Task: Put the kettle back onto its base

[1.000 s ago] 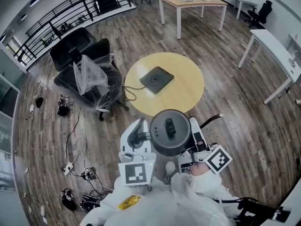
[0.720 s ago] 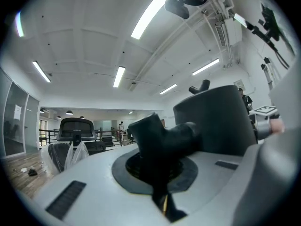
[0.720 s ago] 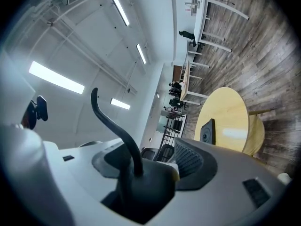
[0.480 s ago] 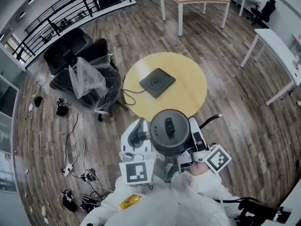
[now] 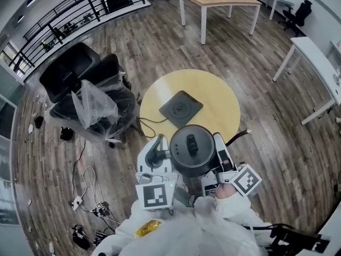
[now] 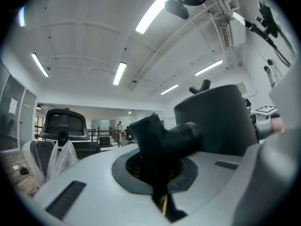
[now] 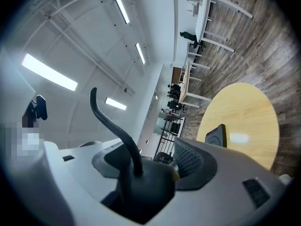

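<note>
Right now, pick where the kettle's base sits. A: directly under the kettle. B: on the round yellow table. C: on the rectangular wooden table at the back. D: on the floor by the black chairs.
B: the dark square base lies flat on the round yellow table, apart from the kettle.

**Sheen on the kettle, matt almost everywhere else**

The kettle (image 5: 192,149) is dark and smooth, with a faint sheen on top. Its base (image 5: 181,109) looks like matt dark plastic. The round worktop (image 5: 221,97) is smooth pale wood with a soft shine. The floor (image 5: 160,41) is grainy brown planking. Clear, crinkled plastic film (image 5: 95,101) drapes a black chair (image 5: 69,71). The right gripper (image 7: 155,182) has a smooth, matt, pale shell and ribbed fingers (image 7: 190,160).
</note>
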Tool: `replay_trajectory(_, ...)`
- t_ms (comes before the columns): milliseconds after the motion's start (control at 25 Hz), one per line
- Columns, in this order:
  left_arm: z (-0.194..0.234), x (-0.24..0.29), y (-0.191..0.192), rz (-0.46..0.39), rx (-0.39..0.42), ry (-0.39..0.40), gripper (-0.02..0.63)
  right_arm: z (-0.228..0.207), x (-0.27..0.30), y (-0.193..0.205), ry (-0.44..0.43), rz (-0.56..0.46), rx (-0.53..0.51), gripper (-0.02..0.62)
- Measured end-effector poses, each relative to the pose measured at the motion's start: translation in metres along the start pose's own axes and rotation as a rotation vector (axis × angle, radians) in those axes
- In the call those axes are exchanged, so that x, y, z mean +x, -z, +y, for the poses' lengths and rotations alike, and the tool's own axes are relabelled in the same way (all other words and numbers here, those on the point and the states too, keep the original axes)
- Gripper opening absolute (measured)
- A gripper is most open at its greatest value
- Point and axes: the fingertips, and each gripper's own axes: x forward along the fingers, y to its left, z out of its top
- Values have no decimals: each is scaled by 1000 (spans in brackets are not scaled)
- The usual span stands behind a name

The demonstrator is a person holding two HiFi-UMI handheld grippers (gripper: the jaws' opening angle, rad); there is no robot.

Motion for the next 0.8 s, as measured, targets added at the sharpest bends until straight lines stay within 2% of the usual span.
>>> replay_trajectory(360,73,92,6,-20,-7,20,3,-16,114,9,-7,-17,-11,279)
replay_trajectory(560,92,131,15,-15,-13,45,3,-31,151,7,1,-22,-24,279)
replay_trajectory(640,93,143,19,-10,7,53,3,-37,160,3,11,-2,-77,278)
replay_trajectory(800,88,170,31,-8,115,66,6,-47,180,-11,23,57,-223,276)
